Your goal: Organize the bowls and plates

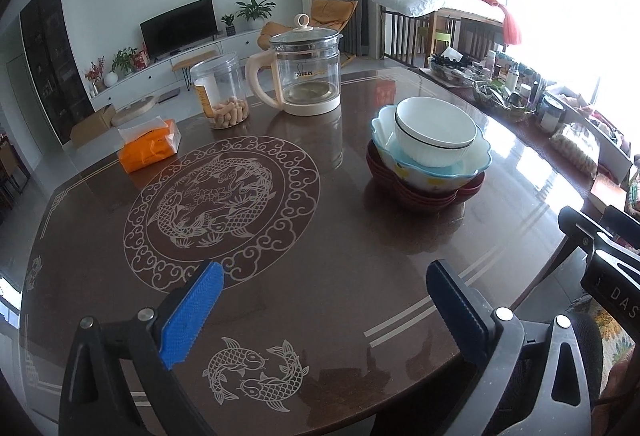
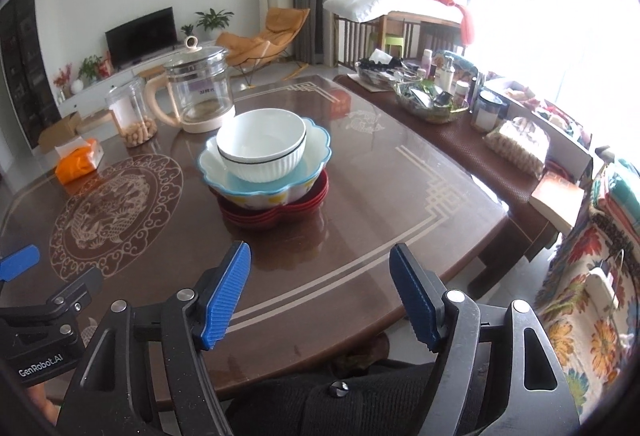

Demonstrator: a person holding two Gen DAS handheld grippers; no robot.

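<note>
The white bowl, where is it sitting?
The white bowl sits atop the stack, inside the blue-rimmed dish on red plates, right of the kettle.

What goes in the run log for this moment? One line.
left gripper: open, empty | right gripper: open, empty | white bowl: stacked in blue bowl

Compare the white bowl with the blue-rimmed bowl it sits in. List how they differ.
The white bowl has a plain round rim with a thin dark line under it; the blue-rimmed bowl has a scalloped, flower-like edge in light blue. The white bowl is narrower and nests on top; the blue-rimmed bowl is wider and rests on the red plates. The white bowl's outside is ribbed and plain; the blue-rimmed bowl's outside carries yellow patches. Both stand upright and look empty.
</note>
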